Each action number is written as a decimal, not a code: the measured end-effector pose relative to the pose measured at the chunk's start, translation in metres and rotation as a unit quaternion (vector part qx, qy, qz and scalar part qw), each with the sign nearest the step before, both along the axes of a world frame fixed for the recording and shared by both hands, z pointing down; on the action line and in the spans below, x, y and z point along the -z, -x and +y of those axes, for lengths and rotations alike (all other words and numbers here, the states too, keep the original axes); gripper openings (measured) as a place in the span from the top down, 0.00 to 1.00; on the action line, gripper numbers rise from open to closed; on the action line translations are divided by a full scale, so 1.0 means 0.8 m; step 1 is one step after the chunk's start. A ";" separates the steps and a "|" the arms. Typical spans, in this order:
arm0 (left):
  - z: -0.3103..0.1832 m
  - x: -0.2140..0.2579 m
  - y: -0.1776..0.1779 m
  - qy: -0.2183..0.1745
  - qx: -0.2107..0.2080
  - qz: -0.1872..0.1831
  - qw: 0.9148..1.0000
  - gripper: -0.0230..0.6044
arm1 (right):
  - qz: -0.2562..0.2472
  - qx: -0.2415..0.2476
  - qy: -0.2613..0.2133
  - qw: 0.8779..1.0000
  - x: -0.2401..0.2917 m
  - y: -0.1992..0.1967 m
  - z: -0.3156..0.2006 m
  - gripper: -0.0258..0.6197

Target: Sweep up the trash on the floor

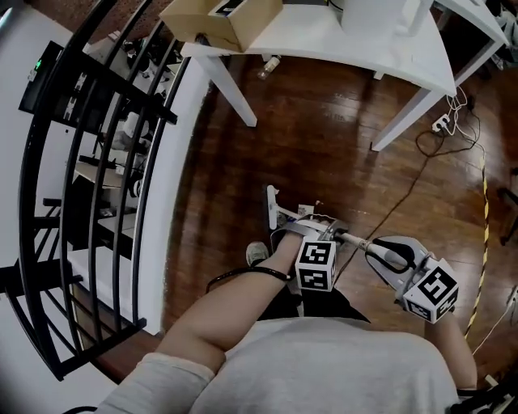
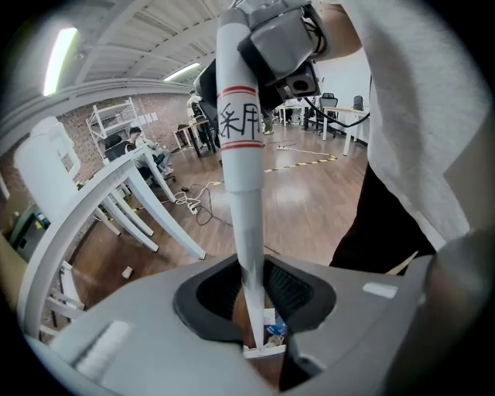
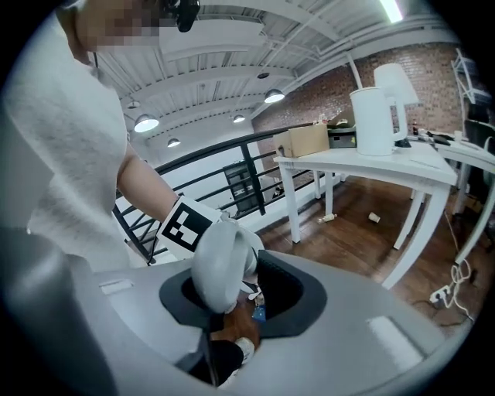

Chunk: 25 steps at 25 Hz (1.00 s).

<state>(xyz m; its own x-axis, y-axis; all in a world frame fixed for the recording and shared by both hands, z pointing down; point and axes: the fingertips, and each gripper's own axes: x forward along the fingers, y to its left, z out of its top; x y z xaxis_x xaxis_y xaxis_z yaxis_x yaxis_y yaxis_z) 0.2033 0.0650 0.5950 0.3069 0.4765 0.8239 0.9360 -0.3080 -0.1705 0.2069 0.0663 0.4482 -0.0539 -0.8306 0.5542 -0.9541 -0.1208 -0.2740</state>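
Broom handle (image 2: 241,182), white with red bands, sits clamped in left tongs (image 2: 252,303) and right tongs (image 3: 230,319).

Box (image 1: 222,20) on table (image 1: 324,40), railing (image 1: 89,162) left, cables (image 1: 453,121) right, pole (image 2: 240,155) in left claw (image 2: 254,309)

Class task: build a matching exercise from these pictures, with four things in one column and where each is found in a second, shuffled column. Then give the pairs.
Things
1. cardboard box
2. white pole
3. black railing
4. power strip

Places
A. lying on the wooden floor
B. clamped in the left tongs
C. on top of the white table
D. along the person's left side

Pairs: 1-C, 2-B, 3-D, 4-A.
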 end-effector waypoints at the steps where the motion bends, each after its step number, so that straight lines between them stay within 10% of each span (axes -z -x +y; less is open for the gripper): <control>1: 0.017 0.003 -0.003 0.006 0.001 0.001 1.000 0.83 | 0.000 -0.006 0.001 1.000 0.003 -0.003 0.016 0.79; 13: 0.143 0.033 -0.002 0.077 -0.037 0.017 0.996 0.83 | 0.018 -0.072 0.047 0.996 0.032 -0.003 0.127 0.80; 25: 0.112 0.064 0.030 0.108 -0.033 0.046 0.993 0.83 | 0.032 -0.122 0.028 0.992 0.065 0.038 0.081 0.79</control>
